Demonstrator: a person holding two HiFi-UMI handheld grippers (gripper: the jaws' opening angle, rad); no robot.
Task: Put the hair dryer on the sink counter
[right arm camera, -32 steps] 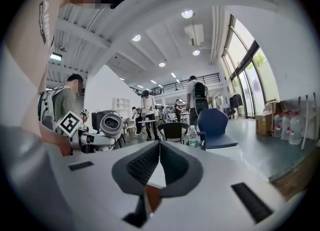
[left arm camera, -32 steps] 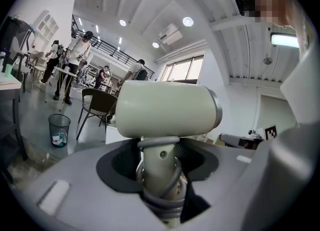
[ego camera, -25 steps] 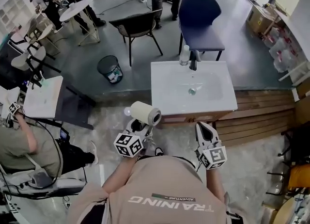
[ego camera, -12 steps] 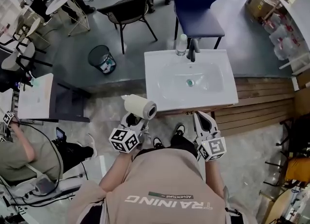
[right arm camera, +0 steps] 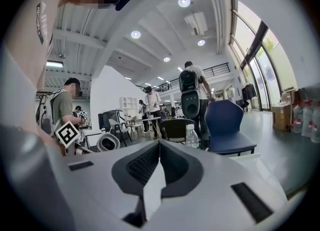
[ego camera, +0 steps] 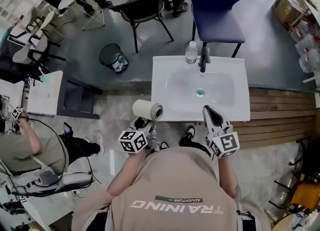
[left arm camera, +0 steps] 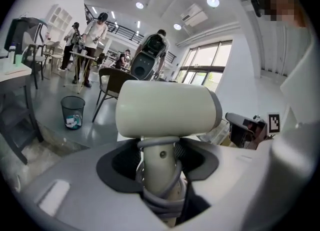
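A cream hair dryer (ego camera: 147, 110) with a grey cord wound round its handle stands upright in my left gripper (ego camera: 144, 126), just off the front left corner of the white sink counter (ego camera: 162, 106). In the left gripper view the jaws close on the dryer's handle (left arm camera: 160, 167), with the barrel (left arm camera: 167, 110) lying across above them. My right gripper (ego camera: 211, 115) is shut and holds nothing; its tip reaches over the counter's front edge. In the right gripper view the closed jaws (right arm camera: 159, 145) point toward the hair dryer's nozzle (right arm camera: 106, 143) at the left.
A water bottle (ego camera: 191, 52) and a dark faucet (ego camera: 203, 58) stand at the back of the basin. Beyond are a blue chair (ego camera: 217, 10), a black chair (ego camera: 145, 7) and a waste bin (ego camera: 112, 57). Wooden decking (ego camera: 280, 117) lies right; a seated person (ego camera: 20, 145) left.
Both grippers have come a little closer to the counter's front edge, and the dryer went with the left one. The grip on the dryer is unchanged.
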